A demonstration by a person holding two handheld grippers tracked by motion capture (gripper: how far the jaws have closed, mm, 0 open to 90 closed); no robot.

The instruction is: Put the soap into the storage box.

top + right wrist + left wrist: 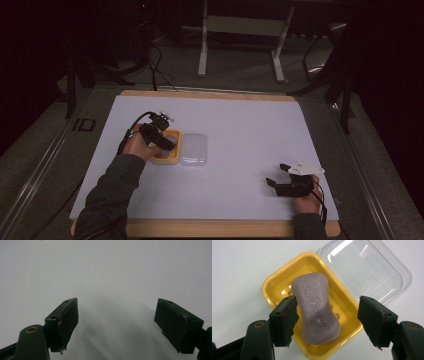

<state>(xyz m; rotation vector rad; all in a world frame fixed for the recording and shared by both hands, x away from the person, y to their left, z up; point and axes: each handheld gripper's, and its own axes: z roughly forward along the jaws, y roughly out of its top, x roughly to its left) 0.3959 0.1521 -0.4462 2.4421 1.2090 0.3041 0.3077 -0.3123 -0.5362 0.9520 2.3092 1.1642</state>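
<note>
Yellow plastic soap dish [165, 155] left of centre in the high view, on the white sheet [240, 130] covering the wooden table [210, 228]. Clear lid [194, 149] lying flat just to the right of the dish, touching its side. Left hand [136, 146] entering from the lower left on a dark sleeve [107, 197], holding the left gripper [167, 142] over the dish, black cable [131, 126] looping off its back toward the upper left. Farther right, near the lower right corner of the sheet, right gripper [276, 174] held low by the right hand [307, 200], grey three-cornered plate [303, 169] on top, jaws pointing left and spread apart with nothing between them.

In the left gripper view, same yellow dish [270, 285] at centre, set diagonally, drain holes showing in its floor. Pale purple soap bar [317, 307] lying inside, embossed lettering on top, waisted in the middle. Left gripper [328, 317] spread wide, one black jaw at the lower left just beside the bar's edge, the other at the lower right well clear of it; contact at the left jaw impossible to tell. Transparent lid [367, 267] at the upper right, rim against the dish.

In the right gripper view, right gripper [116, 322] with both jaws wide apart over bare white sheet [105, 270], soft shadow between them.
</note>
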